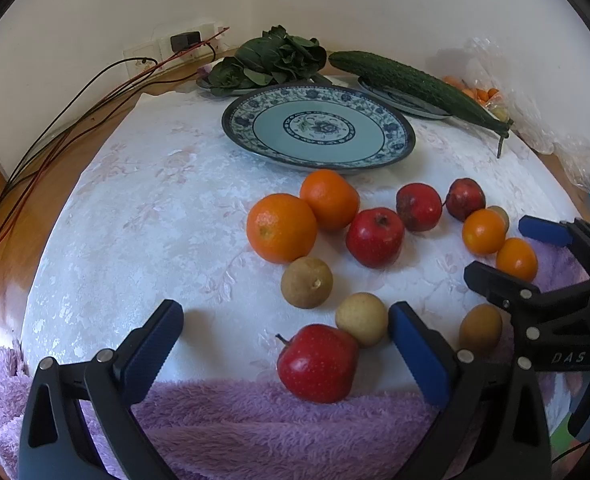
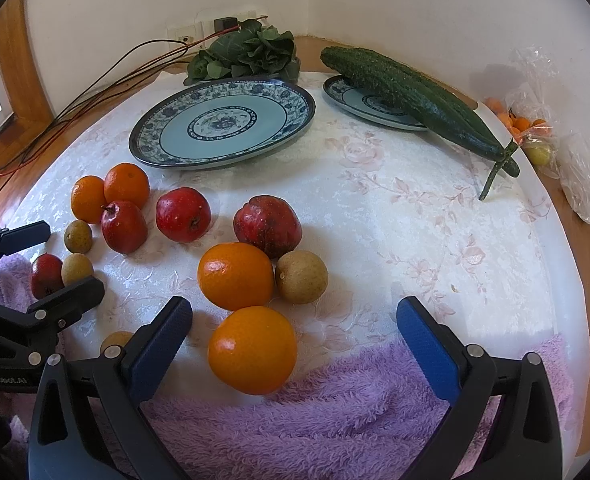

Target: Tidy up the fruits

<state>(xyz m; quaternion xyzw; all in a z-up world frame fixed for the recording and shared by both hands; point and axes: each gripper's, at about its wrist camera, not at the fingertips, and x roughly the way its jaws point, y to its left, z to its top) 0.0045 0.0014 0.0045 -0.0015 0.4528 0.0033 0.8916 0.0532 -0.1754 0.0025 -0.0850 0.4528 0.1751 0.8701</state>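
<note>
Loose fruit lies on the white tablecloth before an empty blue patterned plate (image 1: 319, 126) (image 2: 223, 124). In the left wrist view my left gripper (image 1: 287, 348) is open, with a red apple (image 1: 317, 362) and a tan longan (image 1: 362, 319) between its fingers. Farther off lie two oranges (image 1: 281, 227), several red apples (image 1: 375, 237) and small longans (image 1: 306, 282). In the right wrist view my right gripper (image 2: 295, 344) is open around an orange (image 2: 252, 350); another orange (image 2: 235, 276), a longan (image 2: 301, 277) and a dark red apple (image 2: 267, 226) lie just beyond.
A cucumber (image 2: 411, 98) rests across a smaller plate (image 2: 371, 106) at the back right. Leafy greens (image 1: 271, 60) sit behind the big plate. Cables (image 1: 75, 120) run along the left. A plastic bag of small fruit (image 2: 535, 136) lies at the right edge. A purple towel (image 2: 335, 412) lies in front.
</note>
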